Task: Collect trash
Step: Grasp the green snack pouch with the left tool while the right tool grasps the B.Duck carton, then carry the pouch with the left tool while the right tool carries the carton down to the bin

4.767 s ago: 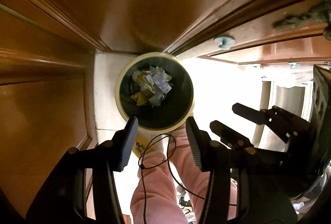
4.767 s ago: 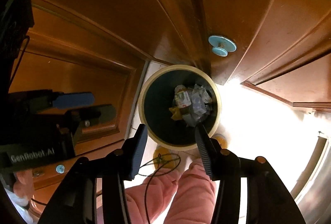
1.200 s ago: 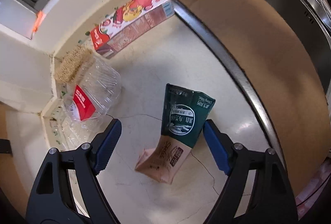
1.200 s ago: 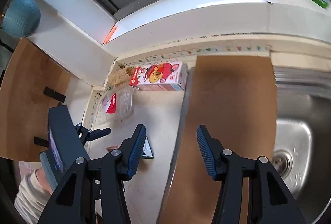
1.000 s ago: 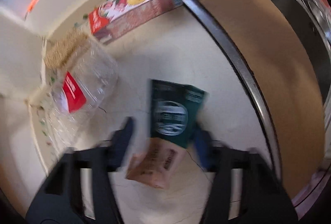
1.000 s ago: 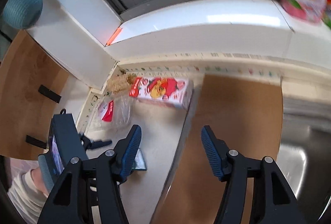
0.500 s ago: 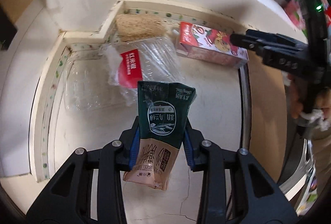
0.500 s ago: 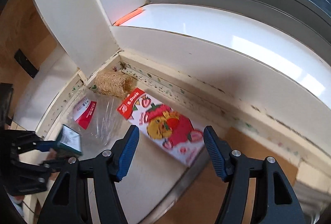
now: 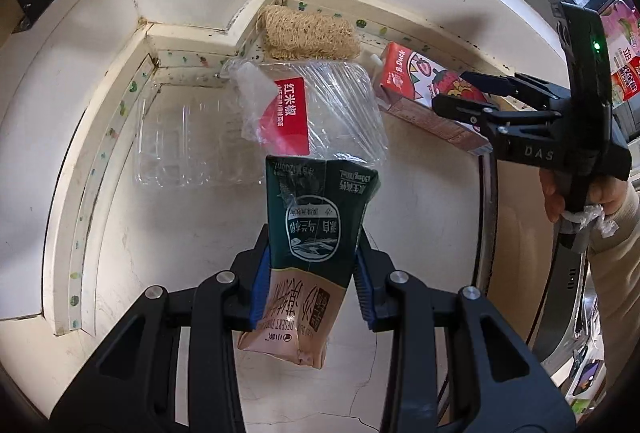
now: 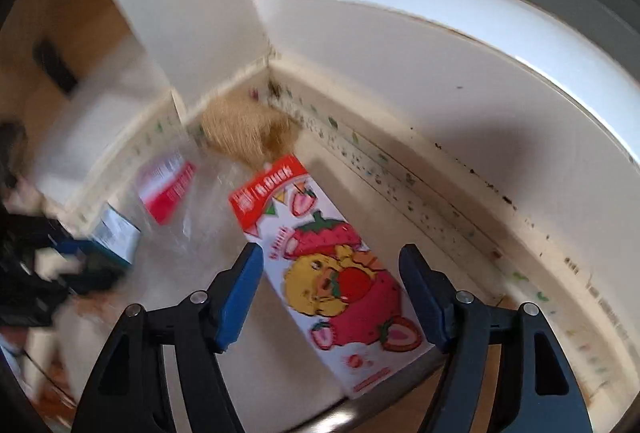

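Observation:
My left gripper (image 9: 310,283) is shut on a dark green and tan snack pouch (image 9: 312,229), which hangs lifted above the cream counter (image 9: 168,233). A strawberry-print milk carton (image 10: 340,273) lies flat near the back wall. The right gripper (image 10: 332,285) hovers over that carton, its jaws opening on either side without touching it. In the left wrist view the same right gripper (image 9: 466,95) reaches in over the carton (image 9: 424,93), with a person's hand (image 9: 560,193) behind it. A crumpled clear bag with a red label (image 9: 312,117) lies behind the pouch.
A clear plastic clamshell (image 9: 188,145) lies at the counter's left. A tan scrubbing pad (image 9: 308,33) is tucked in the back corner. A brown board (image 9: 516,233) and the steel sink rim (image 9: 486,213) border the counter on the right. White walls close in behind.
The left gripper closed on the green pouch and lifted it while rolling. The right gripper dropped toward the strawberry carton and spread its jaws wider.

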A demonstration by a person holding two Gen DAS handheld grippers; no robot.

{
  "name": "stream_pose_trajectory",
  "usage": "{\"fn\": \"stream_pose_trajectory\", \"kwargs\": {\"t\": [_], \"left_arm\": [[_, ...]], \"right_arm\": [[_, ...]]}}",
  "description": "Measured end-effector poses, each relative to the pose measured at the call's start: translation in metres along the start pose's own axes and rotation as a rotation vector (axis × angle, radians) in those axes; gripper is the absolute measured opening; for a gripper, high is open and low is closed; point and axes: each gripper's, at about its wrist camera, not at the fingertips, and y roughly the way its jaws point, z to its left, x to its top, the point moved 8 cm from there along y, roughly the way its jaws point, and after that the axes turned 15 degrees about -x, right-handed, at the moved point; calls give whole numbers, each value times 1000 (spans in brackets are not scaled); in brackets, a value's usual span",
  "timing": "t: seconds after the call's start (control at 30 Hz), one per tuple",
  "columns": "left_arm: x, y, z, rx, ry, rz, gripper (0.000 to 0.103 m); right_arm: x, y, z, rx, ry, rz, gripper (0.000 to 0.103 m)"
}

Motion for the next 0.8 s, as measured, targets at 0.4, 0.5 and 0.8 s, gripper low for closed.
{"fn": "stream_pose_trajectory", "kwargs": {"t": [0.4,0.5,0.8], "left_arm": [[1,1,-6,-12,-1,-9,33],[-1,-5,-13,-13,6,-23,33],[-27,-39,-38,-45,78,-41,33]], "right_arm": [[-19,-1,30,-84,-117,-13,59],[-28,-8,34,-84,-80,-6,58],[-57,-65,52,-15,152,8,56]]}}
